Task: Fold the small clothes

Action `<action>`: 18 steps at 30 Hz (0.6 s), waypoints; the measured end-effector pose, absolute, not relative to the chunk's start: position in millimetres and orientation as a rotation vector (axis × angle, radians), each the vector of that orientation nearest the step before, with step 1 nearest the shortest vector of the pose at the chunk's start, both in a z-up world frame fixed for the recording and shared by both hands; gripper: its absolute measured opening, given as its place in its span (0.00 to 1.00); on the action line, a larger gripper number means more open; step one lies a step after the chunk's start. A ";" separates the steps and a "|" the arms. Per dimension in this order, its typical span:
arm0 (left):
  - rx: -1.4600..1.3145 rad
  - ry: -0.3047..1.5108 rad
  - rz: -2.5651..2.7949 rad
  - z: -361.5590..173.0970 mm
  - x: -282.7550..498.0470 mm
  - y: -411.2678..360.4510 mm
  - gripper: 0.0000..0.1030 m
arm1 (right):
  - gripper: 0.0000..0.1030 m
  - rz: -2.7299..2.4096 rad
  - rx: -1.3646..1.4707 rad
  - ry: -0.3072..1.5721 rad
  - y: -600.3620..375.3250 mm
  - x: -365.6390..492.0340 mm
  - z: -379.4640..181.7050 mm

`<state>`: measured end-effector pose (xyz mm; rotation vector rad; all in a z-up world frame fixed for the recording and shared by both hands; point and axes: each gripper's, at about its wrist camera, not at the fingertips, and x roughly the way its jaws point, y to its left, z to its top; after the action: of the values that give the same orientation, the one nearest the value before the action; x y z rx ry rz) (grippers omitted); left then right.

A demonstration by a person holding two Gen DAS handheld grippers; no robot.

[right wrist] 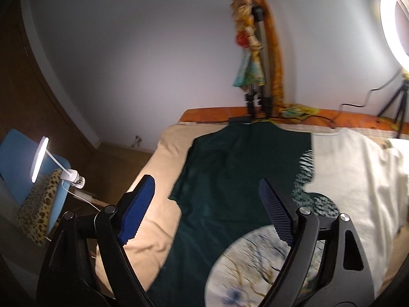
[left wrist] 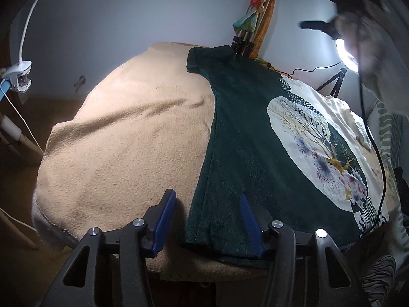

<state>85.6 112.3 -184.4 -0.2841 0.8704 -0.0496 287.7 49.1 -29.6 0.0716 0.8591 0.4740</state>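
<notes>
Both claws are spread wide and neither pinches anything: the left gripper (left wrist: 204, 220) sits low at the near hem of the dark green T-shirt (left wrist: 245, 138), its left finger over the bare beige blanket (left wrist: 122, 133) and its right finger over the cloth, so the shirt's side edge runs up between them, while the right gripper (right wrist: 207, 204) hangs higher, with the shirt's body ahead of and beneath its open jaws and the round printed panel (right wrist: 255, 261) just below its right finger. The shirt lies flat and spread, one sleeve (left wrist: 202, 58) far ahead of the left claw, so folding looks barely begun. My worry is the left pinch: closing from here may catch the fuzzy blanket along with the hem, or take only the top layer, and the lift would then drag the bedding or leave the fold crooked. The right view is smeared with motion, and a hurried descent could rumple the print or snag the cream garment (right wrist: 358, 168) lying to the right of that claw, touching the shirt. Soft, yielding bedding gives little to press against. Beyond the claws stand a pale wall, a tripod draped with an orange scarf (right wrist: 273, 58), a ring light (right wrist: 396, 20) to the right, and a clip lamp (right wrist: 41, 158) with a leopard cushion (right wrist: 38, 204) to the left.
</notes>
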 end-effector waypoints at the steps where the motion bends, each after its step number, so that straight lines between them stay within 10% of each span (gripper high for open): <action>1: -0.280 0.866 -0.054 -184.9 85.5 112.0 0.50 | 0.83 0.475 0.063 0.870 61.1 297.9 -34.5; 18: -0.394 0.820 -0.168 -194.3 89.5 139.3 0.06 | 0.69 0.425 -0.072 1.053 194.5 420.4 -163.9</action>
<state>89.5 139.3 -194.3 -0.3937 0.8197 -0.1682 420.4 194.5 -163.9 -0.0724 1.0527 0.4255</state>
